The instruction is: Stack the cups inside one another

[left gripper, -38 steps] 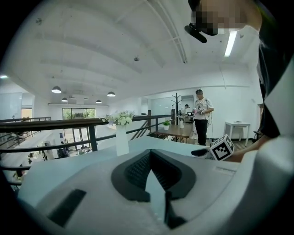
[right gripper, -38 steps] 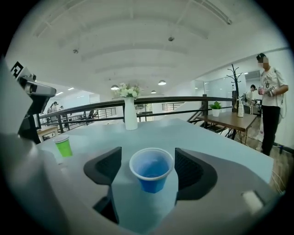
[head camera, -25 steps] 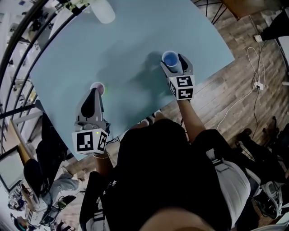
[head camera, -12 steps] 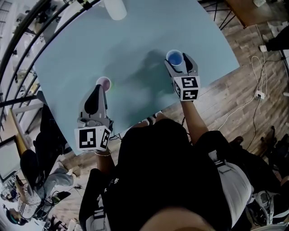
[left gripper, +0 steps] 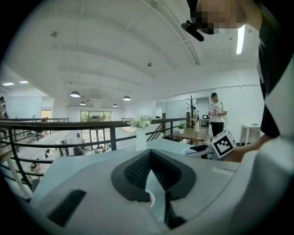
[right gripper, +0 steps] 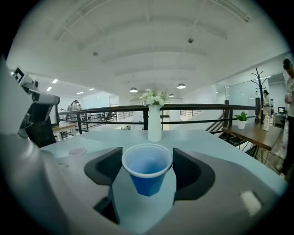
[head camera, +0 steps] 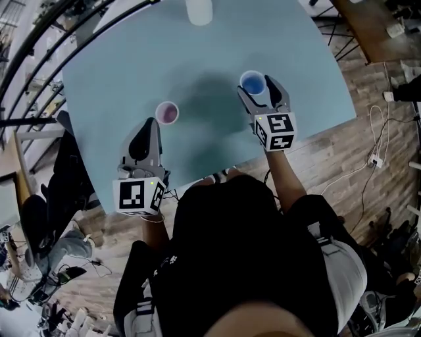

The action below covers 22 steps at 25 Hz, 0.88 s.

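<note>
**Head view.** The surface [head camera: 118, 79] carries two cups, well apart, both upright with the mouth up. The blue cup [head camera: 251, 83] sits between the fingers [head camera: 274, 93] of the right gripper [head camera: 258, 89]. The pink cup [head camera: 167, 112] stands free on the surface, just ahead of the left gripper [head camera: 150, 125] and not touching it. A vase [head camera: 198, 10] stands at the far edge, clear of both cups.

**Left gripper view.** The fingers [left gripper: 133, 172] converge and meet at the tips, and nothing is held between them. The pink cup cannot be made out here. The vase shows beyond the tips. The right gripper with the blue cup shows at the right.

**Right gripper view.** The fingers [right gripper: 103, 170] bear on the rim of the blue cup from both sides, so the cup is gripped. Whether its base is clear of the surface cannot be told. The pink cup stands to the left on the surface, near the far side, and is empty.

**Task status.** No cup is nested yet. Done: the blue cup is secured in the right gripper. Left to do, as judged from the layout:
1. Carry the blue cup across to the pink cup.
2. Centre it over the open mouth.
3. Lower it in and release.

Both mouths face up, so neither cup needs turning. The left gripper is free to steady the pink cup if required.
</note>
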{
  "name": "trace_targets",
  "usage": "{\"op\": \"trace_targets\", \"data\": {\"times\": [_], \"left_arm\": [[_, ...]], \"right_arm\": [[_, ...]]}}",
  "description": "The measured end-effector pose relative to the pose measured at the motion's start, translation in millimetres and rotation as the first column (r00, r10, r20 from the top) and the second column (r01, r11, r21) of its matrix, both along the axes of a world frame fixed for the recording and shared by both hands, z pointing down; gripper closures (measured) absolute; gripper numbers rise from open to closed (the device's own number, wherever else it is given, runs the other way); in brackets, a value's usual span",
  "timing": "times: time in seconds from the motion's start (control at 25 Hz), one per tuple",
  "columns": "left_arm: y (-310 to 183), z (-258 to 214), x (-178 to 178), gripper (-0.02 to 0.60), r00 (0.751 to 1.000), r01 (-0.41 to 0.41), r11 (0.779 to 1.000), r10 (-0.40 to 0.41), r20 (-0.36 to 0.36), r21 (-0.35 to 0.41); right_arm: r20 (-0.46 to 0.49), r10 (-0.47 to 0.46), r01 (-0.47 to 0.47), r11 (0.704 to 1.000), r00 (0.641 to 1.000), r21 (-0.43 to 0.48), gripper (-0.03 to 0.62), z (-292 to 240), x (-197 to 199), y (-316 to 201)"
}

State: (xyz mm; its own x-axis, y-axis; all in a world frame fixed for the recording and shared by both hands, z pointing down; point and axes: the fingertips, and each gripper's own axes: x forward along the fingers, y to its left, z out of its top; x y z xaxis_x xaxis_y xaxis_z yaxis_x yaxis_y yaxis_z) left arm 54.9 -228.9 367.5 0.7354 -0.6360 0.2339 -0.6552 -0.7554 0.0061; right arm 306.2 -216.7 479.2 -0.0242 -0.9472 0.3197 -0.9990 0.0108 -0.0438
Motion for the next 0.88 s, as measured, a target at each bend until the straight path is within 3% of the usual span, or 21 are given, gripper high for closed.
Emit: {"op": "trace_targets", "data": {"times": [0.4, 0.88], "left_arm": [[0, 1, -75, 0.588, 0.99, 0.136, 0.991, -0.136, -0.021, 0.015], [5, 3, -147, 0.589, 0.957, 0.289, 0.957, -0.289, -0.025, 0.014]], "right_arm": [[-0.015, -0.202, 0.203, 0.978, 0.979, 0.041, 0.249, -22, -93, -38], [-0.001, -0.419, 0.417, 0.905, 0.908, 0.084, 0.249, -36, -200, -65]]}}
